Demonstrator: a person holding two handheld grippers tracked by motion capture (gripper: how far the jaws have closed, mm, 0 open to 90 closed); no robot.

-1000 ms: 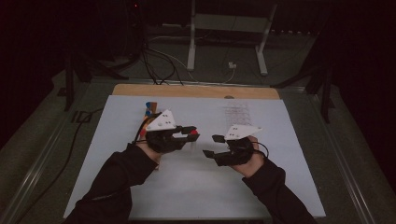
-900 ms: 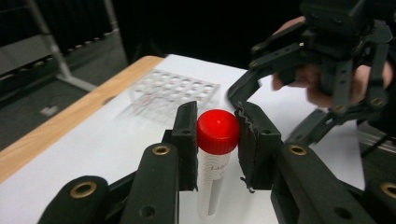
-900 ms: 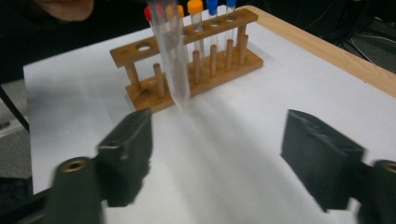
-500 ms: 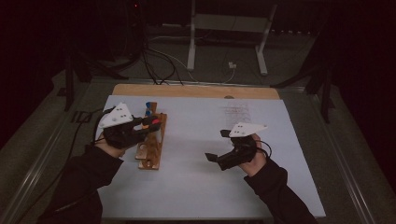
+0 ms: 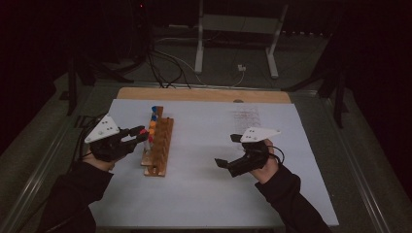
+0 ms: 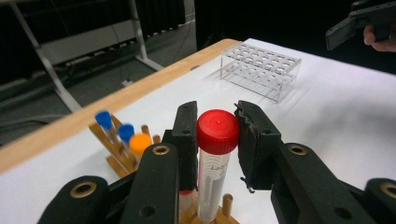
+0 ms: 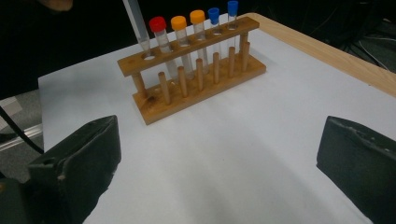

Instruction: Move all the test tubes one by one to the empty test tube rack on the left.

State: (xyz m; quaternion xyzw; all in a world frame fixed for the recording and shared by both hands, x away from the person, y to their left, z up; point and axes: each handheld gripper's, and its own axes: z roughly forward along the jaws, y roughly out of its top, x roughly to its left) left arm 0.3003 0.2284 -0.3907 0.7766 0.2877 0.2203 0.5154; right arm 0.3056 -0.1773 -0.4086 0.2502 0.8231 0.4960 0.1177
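In the left gripper view, my left tool (image 6: 218, 140) has its jaws clamped on a red-capped tube (image 6: 215, 158), one pad on each side just under the cap. The tube stands upright between the jaws, and its lower end sits over the near end of the wooden rack (image 6: 122, 158) just below the tool. Past the left jaw, in the same rack, I see an orange cap (image 6: 140, 143) and two blue caps (image 6: 110, 125) beyond it, blurred. Farther ahead and to the right of the tool, a clear plastic rack (image 6: 260, 70) rests on the white desk (image 6: 336, 116), well apart from the tube.

In the right gripper view, my right tool (image 7: 217, 163) is wide open with nothing between its pads; its jaws have just been opening. It hangs above bare desk. Ahead of it the wooden rack stands side-on, carrying five capped tubes: red (image 7: 158, 24), two orange, two blue. At the rack's left end the gripped tube comes down into the end hole; I cannot tell how deep it sits.

From the high view, the left tool (image 5: 138, 136) is just beside the wooden rack's left side, while the right tool (image 5: 228, 151) is well apart from it on the other side.
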